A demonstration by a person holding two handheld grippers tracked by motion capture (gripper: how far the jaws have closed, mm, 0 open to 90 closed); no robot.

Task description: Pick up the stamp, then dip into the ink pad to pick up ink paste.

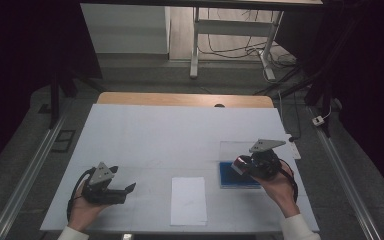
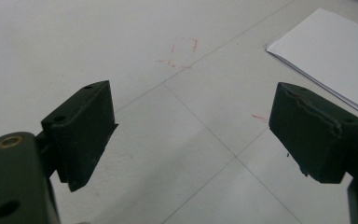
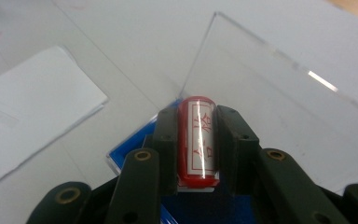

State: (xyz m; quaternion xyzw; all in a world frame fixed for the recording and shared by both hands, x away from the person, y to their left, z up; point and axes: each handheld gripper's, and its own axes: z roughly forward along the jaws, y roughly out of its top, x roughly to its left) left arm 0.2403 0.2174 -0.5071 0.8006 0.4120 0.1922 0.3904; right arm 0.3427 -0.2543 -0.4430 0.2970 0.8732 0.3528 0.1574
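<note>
A red cylindrical stamp point(image 3: 196, 140) with a white label of red characters is clamped between the jaws of my right gripper point(image 3: 196, 122), which is shut on it. Below it lies a blue ink pad point(image 3: 130, 156) in a box whose clear lid point(image 3: 265, 88) stands open behind. In the high view the right gripper point(image 1: 240, 165) holds the stamp point(image 1: 239, 164) over the blue ink pad point(image 1: 230, 176) at the table's right. My left gripper point(image 1: 130, 188) rests at the front left, open, with nothing between its fingers point(image 2: 81, 126). A white paper stack point(image 1: 188, 200) lies between the two.
The white table cover point(image 1: 170, 135) carries faint red marks point(image 2: 179, 51) and thin seam lines. The paper stack's corner point(image 2: 331, 51) lies just right of the left gripper. A wooden table edge point(image 1: 180, 99) runs along the back; desk legs and cables stand on the floor beyond.
</note>
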